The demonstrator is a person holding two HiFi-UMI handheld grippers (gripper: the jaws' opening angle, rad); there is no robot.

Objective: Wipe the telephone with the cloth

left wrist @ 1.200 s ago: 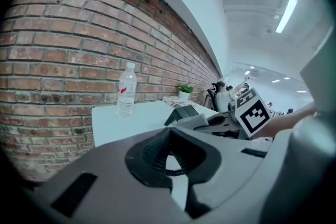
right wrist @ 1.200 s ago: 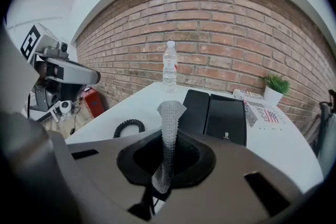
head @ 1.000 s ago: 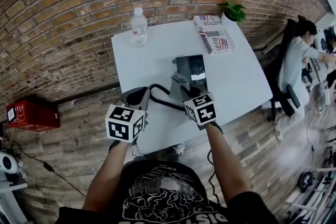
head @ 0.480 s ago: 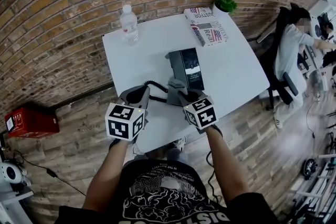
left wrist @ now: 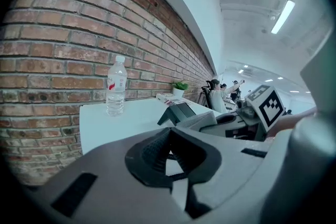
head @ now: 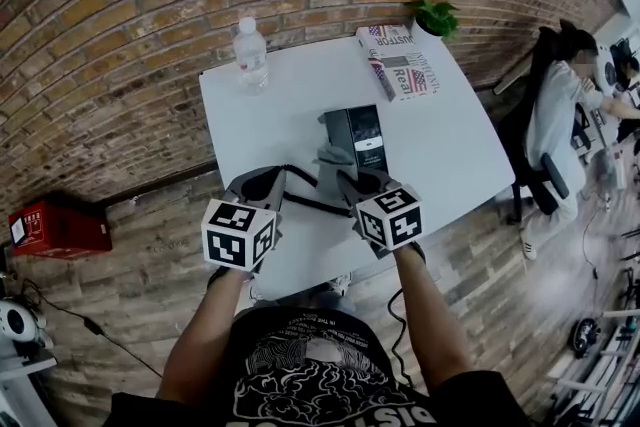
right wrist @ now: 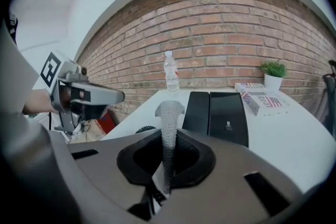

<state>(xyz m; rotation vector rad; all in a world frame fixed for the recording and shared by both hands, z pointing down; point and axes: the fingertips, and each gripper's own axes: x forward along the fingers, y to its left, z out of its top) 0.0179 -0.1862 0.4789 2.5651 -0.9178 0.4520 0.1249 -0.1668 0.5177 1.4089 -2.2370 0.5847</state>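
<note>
**While the cloth is clamped beside the telephone**

As seen from the head view, one white table (head: 300, 105) is recorded. It bears one black telephone (head: 360, 137), one water bottle (head: 250, 55), one potted plant (head: 436, 16) and one stack of books (head: 402, 65); the number in the stack is not resolved.

Two grippers are counted. The right gripper (right wrist: 167, 165) has its jaws closed on one grey mesh cloth (right wrist: 169, 118), which stands up between them as a narrow strip. The cloth is held at the telephone's near left edge; contact cannot be determined. The left gripper (left wrist: 170, 160) is held to the left, over the table's near edge, jaws drawn together with nothing between them.

One black coiled cord (head: 318, 206) is noted on the table between the grippers. One red box (head: 60, 225) is noted on the floor at left, and one seated person (head: 558, 120) at right.
</note>
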